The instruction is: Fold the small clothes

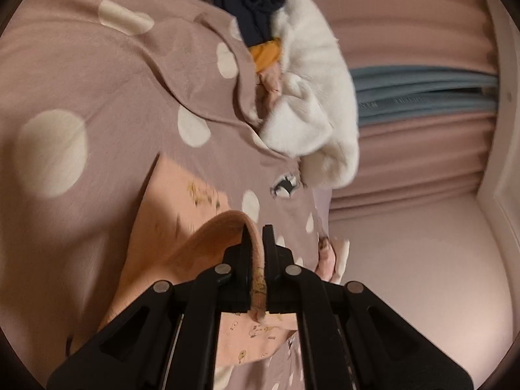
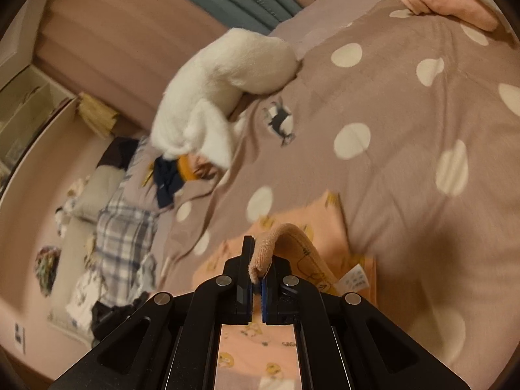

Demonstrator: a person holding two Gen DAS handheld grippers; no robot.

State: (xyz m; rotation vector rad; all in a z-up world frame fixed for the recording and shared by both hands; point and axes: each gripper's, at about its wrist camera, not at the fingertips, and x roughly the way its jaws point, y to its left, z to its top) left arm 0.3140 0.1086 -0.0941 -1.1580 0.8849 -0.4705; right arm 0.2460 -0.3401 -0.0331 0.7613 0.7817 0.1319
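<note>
1. Grippers, two of them, are both working: the left gripper (image 1: 259, 243) is clamping tight on a ribbed edge of one peach garment (image 1: 169, 214).
2. The right gripper (image 2: 258, 260) is pinching another edge of it (image 2: 292, 237).
3. It is draping over one dotted bedspread (image 2: 406, 130).
4. One white fluffy garment (image 1: 312, 113) is lying nearby.

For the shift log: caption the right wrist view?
Right gripper shut on peach garment above the polka-dot blanket.
</note>
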